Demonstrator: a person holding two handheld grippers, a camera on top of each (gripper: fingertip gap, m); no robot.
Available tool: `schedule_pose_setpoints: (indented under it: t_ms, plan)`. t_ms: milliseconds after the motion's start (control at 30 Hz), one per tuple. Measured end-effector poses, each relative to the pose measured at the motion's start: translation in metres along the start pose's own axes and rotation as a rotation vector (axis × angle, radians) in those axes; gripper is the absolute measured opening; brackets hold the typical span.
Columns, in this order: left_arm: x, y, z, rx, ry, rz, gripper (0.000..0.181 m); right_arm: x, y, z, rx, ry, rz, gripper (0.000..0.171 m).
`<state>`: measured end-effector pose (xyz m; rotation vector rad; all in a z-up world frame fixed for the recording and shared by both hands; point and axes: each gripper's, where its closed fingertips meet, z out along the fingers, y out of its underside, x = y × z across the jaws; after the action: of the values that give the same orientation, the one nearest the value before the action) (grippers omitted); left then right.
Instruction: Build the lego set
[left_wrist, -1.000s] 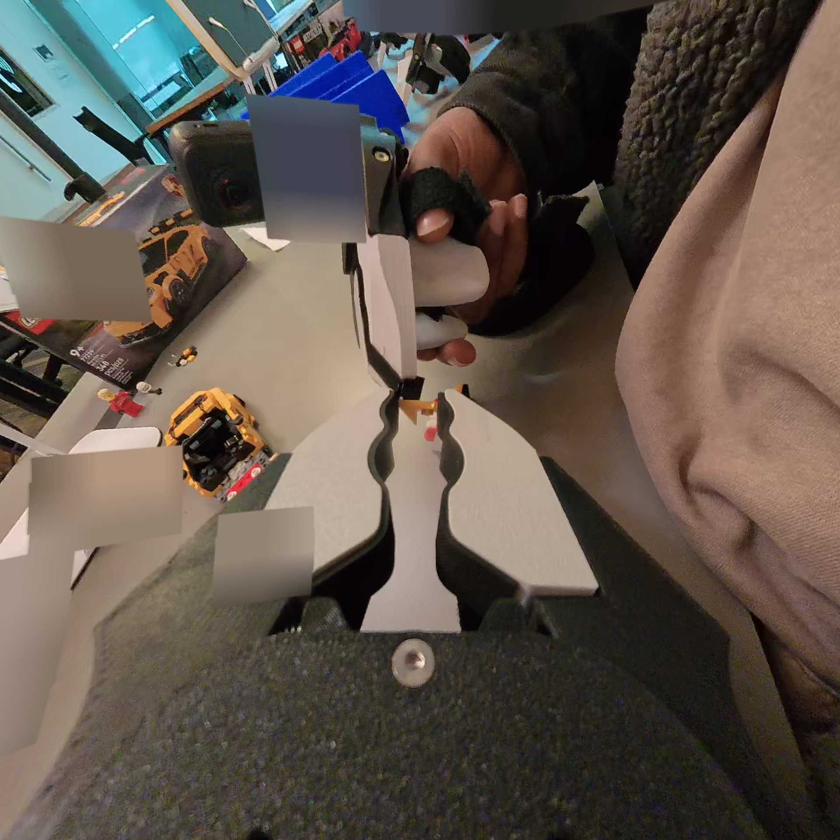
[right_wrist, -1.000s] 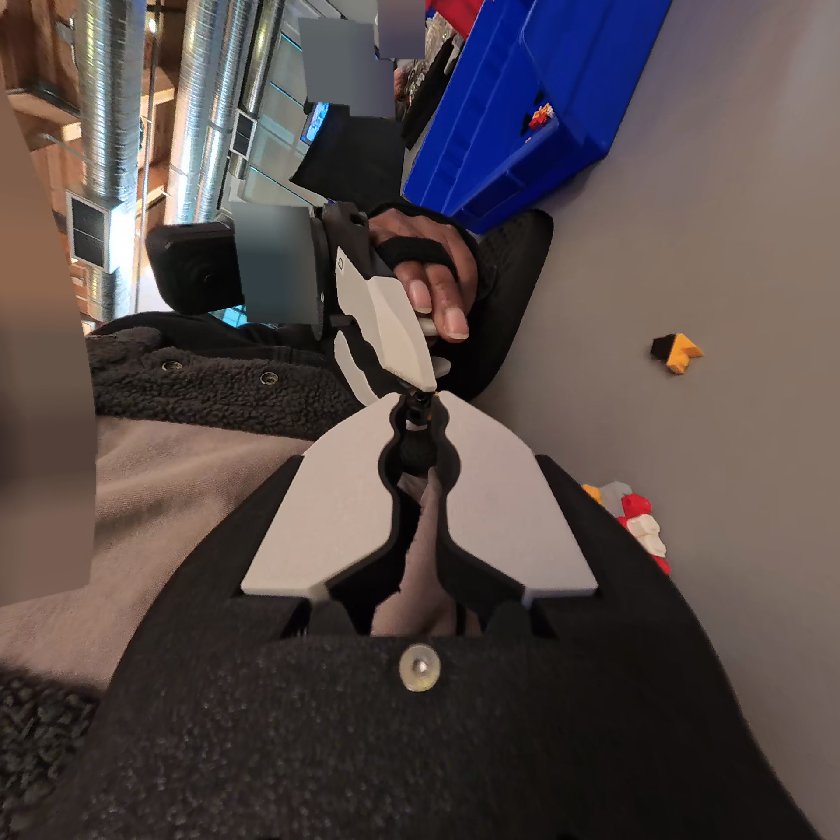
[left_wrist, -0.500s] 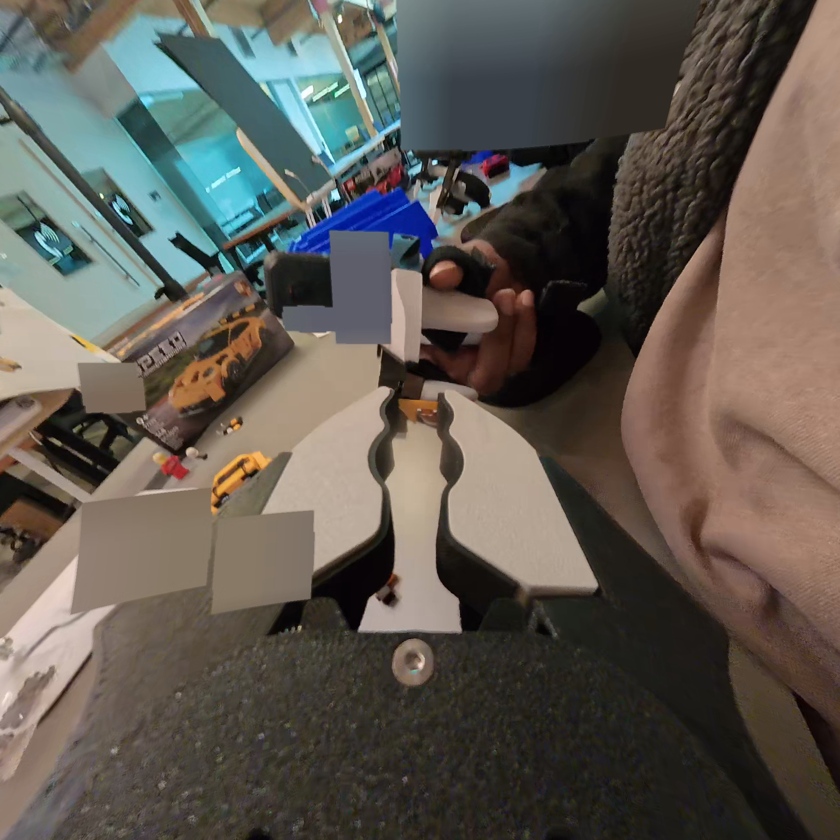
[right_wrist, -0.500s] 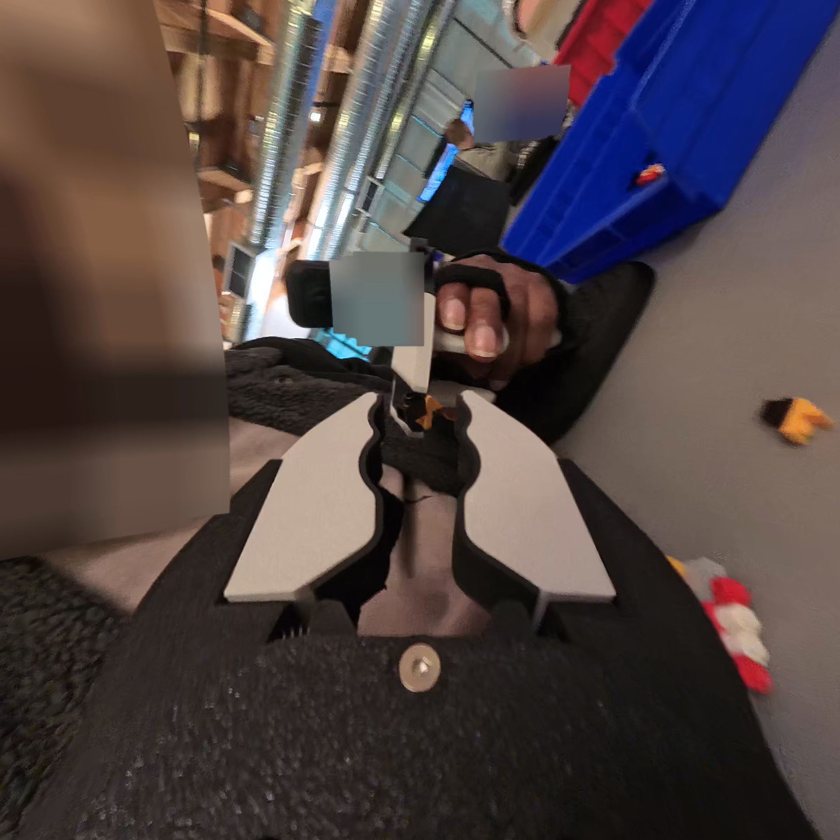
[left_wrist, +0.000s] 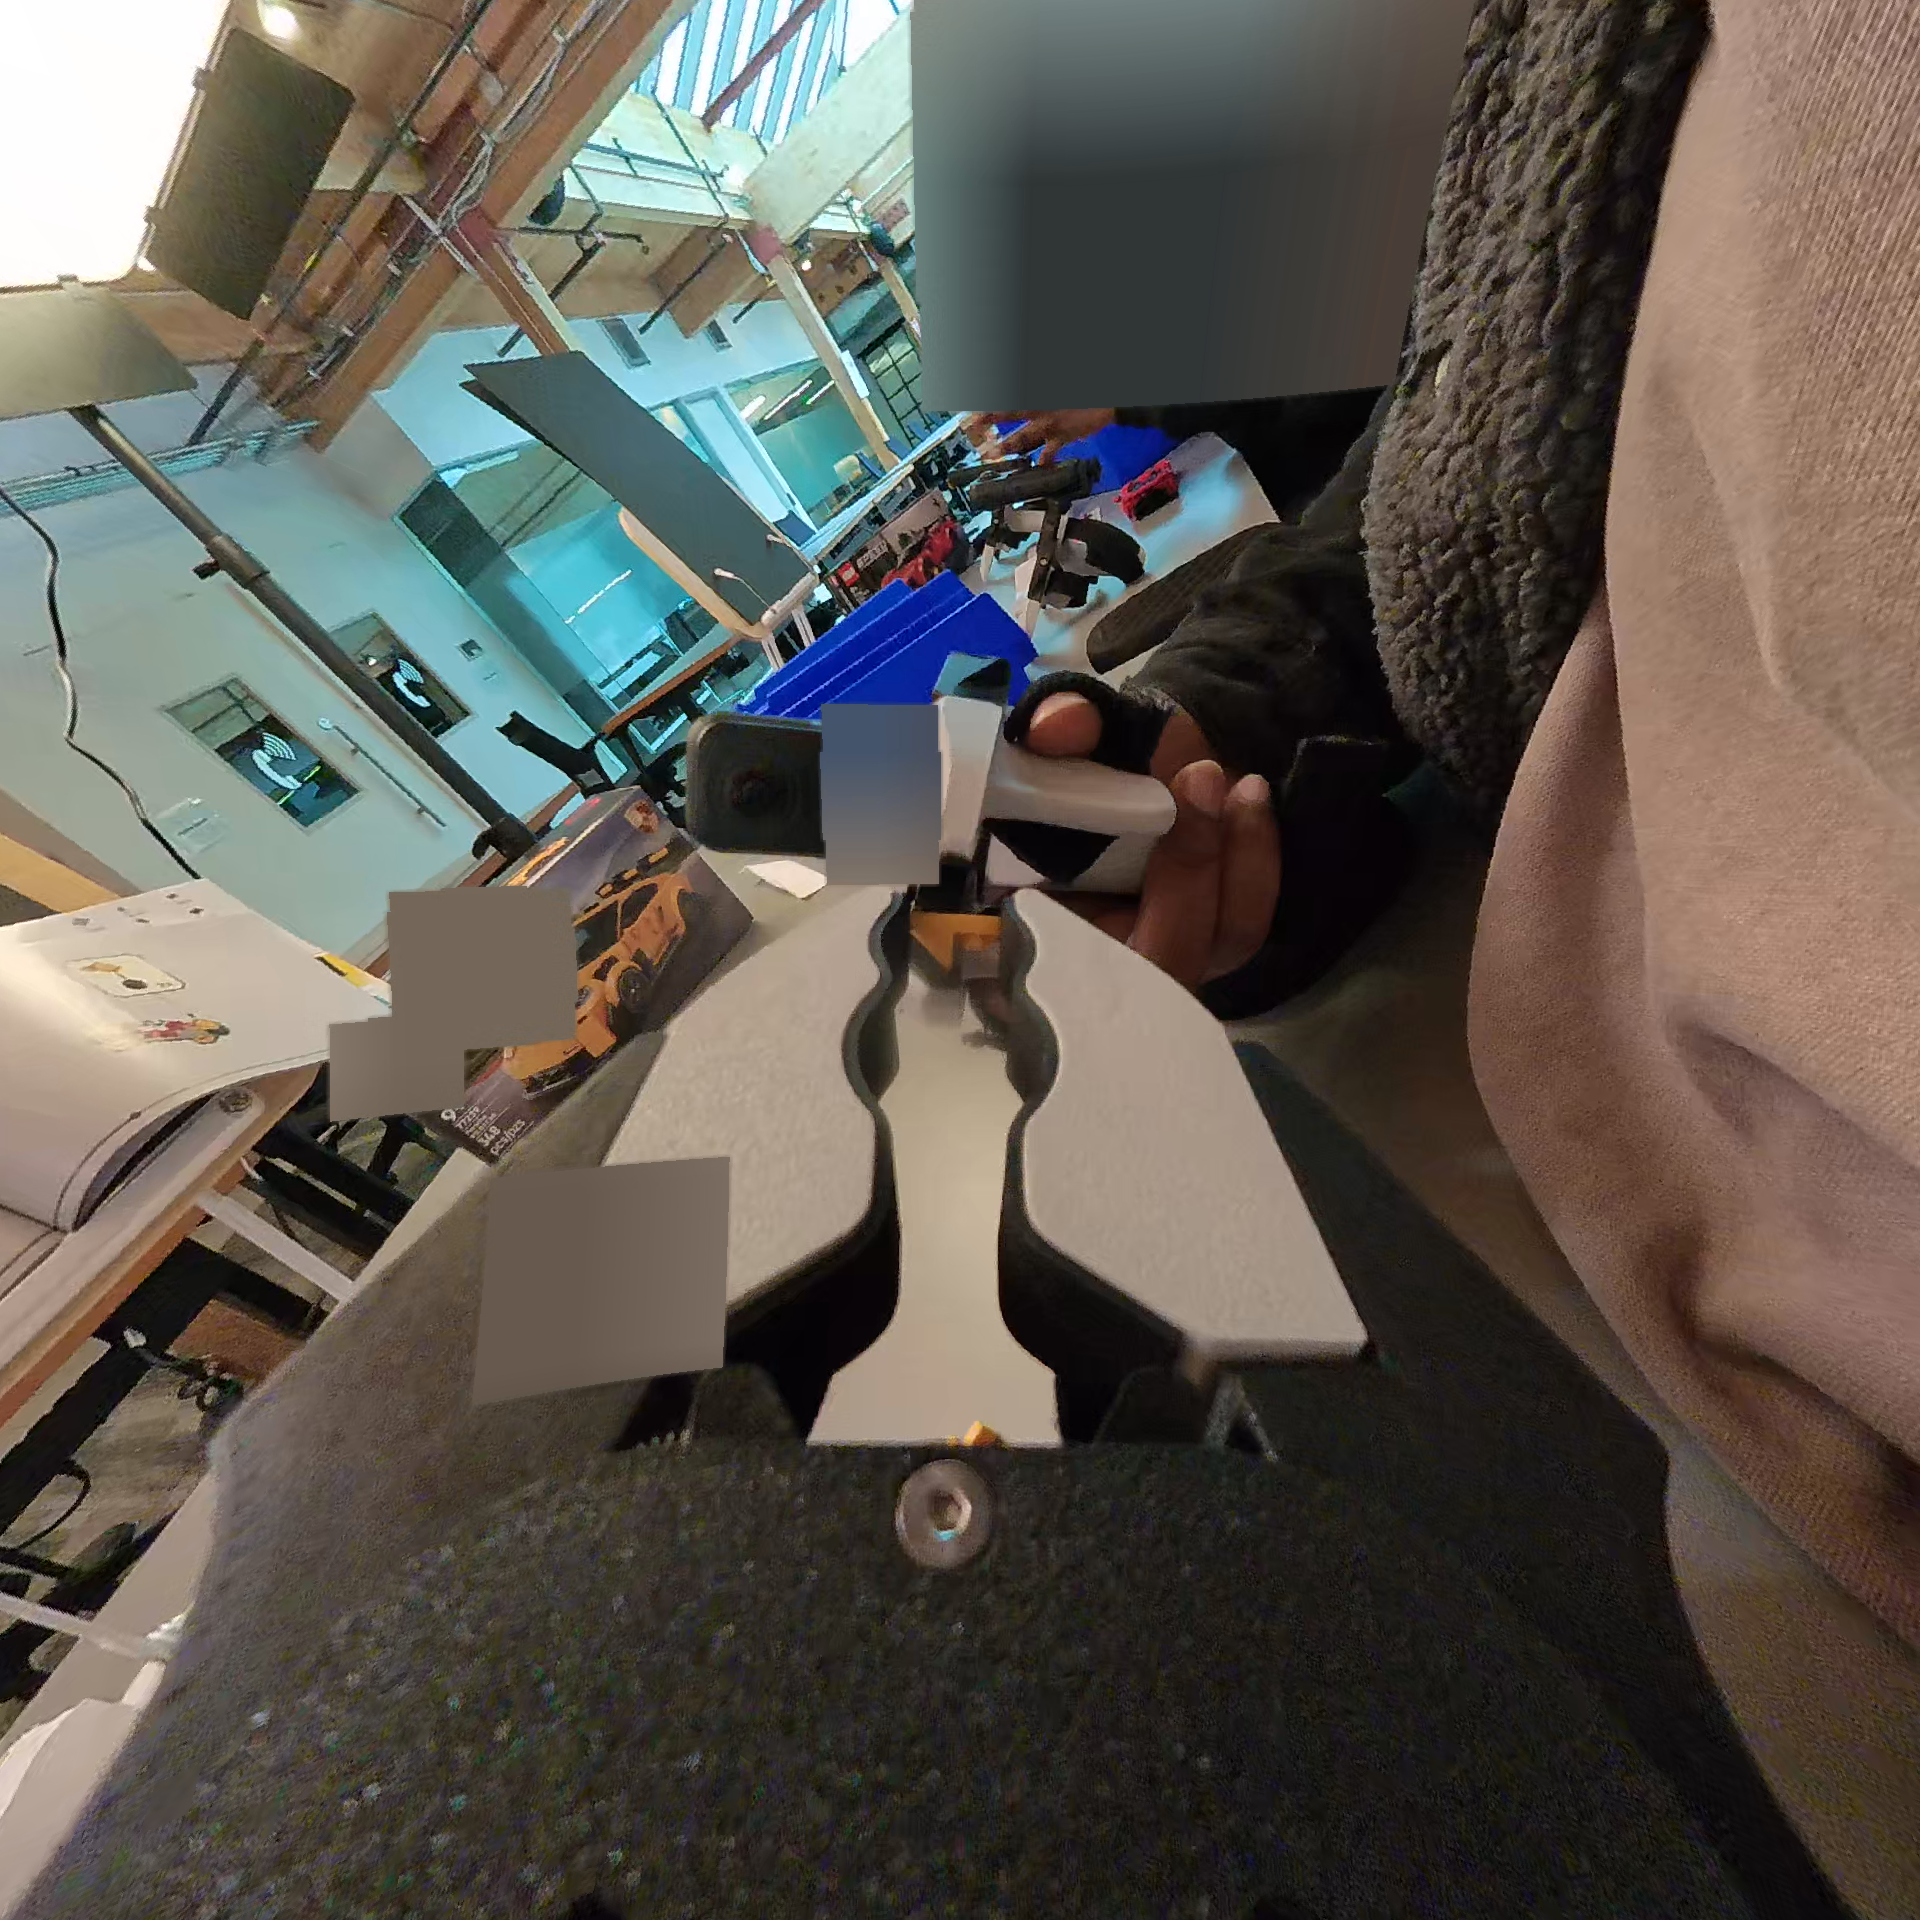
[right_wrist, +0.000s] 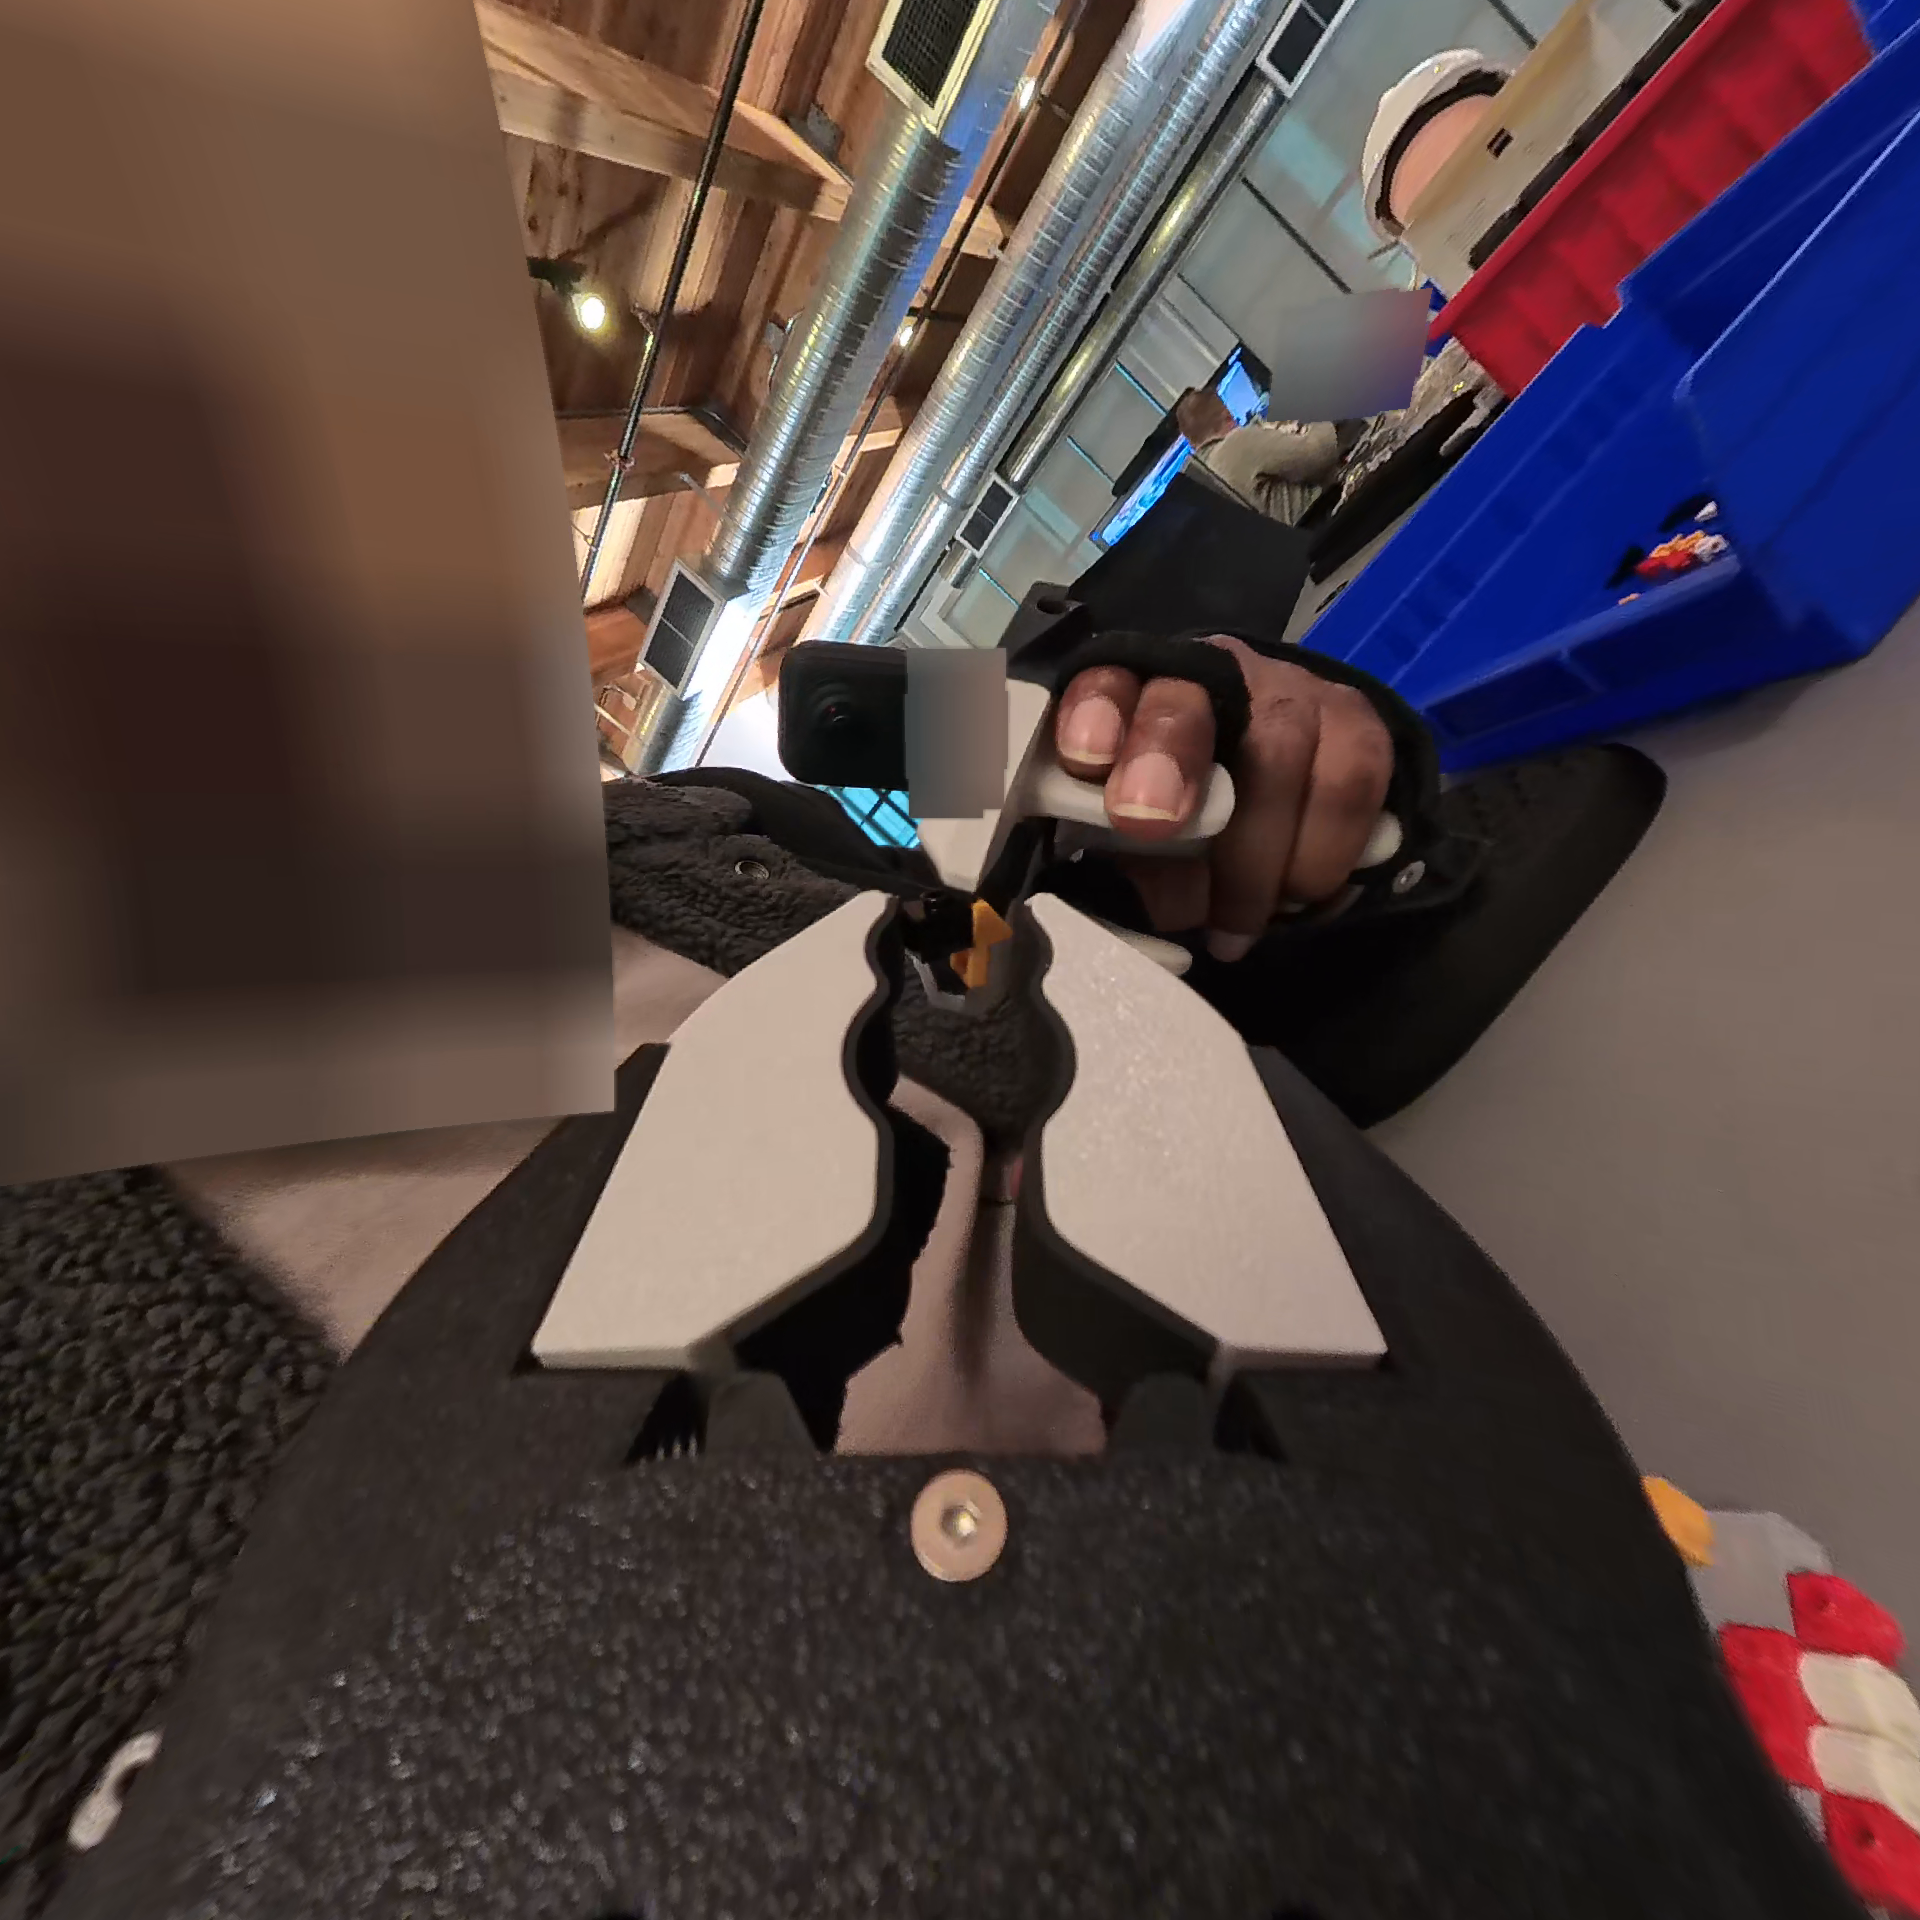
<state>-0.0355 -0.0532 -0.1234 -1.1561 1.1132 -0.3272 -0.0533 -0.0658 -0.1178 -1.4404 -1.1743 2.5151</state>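
Grey counter (left_wrist: 940, 1247) lay under both claws, raised tip to tip. Left claw (left_wrist: 954, 940) was clenched on an orange lego piece (left_wrist: 940, 935); right claw (right_wrist: 961, 935) pinched a small black-and-orange piece (right_wrist: 971, 935). Red-and-white bricks (right_wrist: 1839, 1714) lay nearby.

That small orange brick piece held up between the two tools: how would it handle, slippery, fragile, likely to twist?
The orange piece looks hard and stiff, so it probably won't bend. It is tiny next to the left tool and right tool, so likely very light. The smooth plastic held only at the tips could twist or slip.
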Motion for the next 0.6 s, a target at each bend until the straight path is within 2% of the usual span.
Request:
schedule_pose_setpoints:
  t_ms: [33,167,200,267,367,467,533,600]
  plan:
    - [-0.001,0.001,0.000,-0.009,-0.006,-0.007,0.016,0.001,-0.001,0.000,0.007,0.004,-0.004,0.019]
    - [-0.005,0.011,-0.007,-0.050,-0.008,-0.146,0.035,0.003,-0.006,-0.006,0.021,0.067,-0.104,0.019]
    - [-0.007,0.014,-0.009,-0.045,-0.010,-0.225,0.035,0.004,-0.007,-0.008,0.011,0.111,-0.167,0.019]
    - [-0.007,0.017,-0.012,-0.019,0.038,-0.467,0.022,0.013,-0.006,-0.011,-0.057,0.256,-0.358,0.019]
    - [-0.012,0.020,-0.010,0.033,0.119,-0.881,0.020,0.020,-0.010,-0.013,-0.157,0.448,-0.672,0.019]
    - [-0.017,0.019,-0.010,0.137,0.232,-1.218,0.027,0.023,-0.013,-0.013,-0.277,0.583,-0.971,0.019]
    - [-0.019,0.014,-0.010,0.216,0.306,-1.364,0.028,0.021,-0.013,-0.011,-0.323,0.601,-1.081,0.019]
    - [-0.015,0.013,-0.006,0.216,0.349,-1.415,0.029,0.022,-0.013,-0.010,-0.352,0.616,-1.158,0.019]
